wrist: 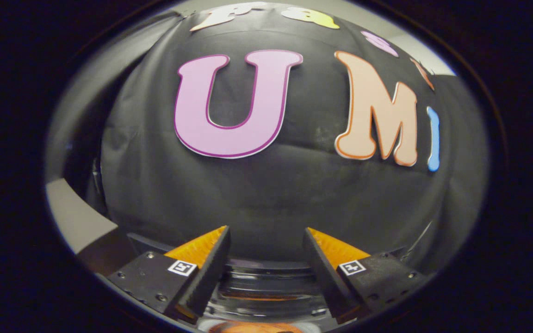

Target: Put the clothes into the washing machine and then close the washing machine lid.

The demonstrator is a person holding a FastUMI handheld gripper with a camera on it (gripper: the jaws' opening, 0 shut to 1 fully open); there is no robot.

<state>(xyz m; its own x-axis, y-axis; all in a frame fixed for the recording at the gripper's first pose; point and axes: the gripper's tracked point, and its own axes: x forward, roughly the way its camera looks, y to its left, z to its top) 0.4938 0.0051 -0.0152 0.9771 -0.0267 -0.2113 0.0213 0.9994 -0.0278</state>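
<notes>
Fingers of the gripper (266, 231) stand apart, holding nothing, above the washing machine's (266, 289) round opening, with orange clothes (255, 327) below and the black booth wall (266, 203) beyond

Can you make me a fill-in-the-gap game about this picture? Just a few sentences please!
1. The gripper has its two fingers ____, with nothing held between them.
2. Between and below the fingers you can see the round, clear ____ of the washing machine.
3. Beyond the fingers hangs the booth's ____ cloth wall.

Missing words: open; lid; black
</notes>
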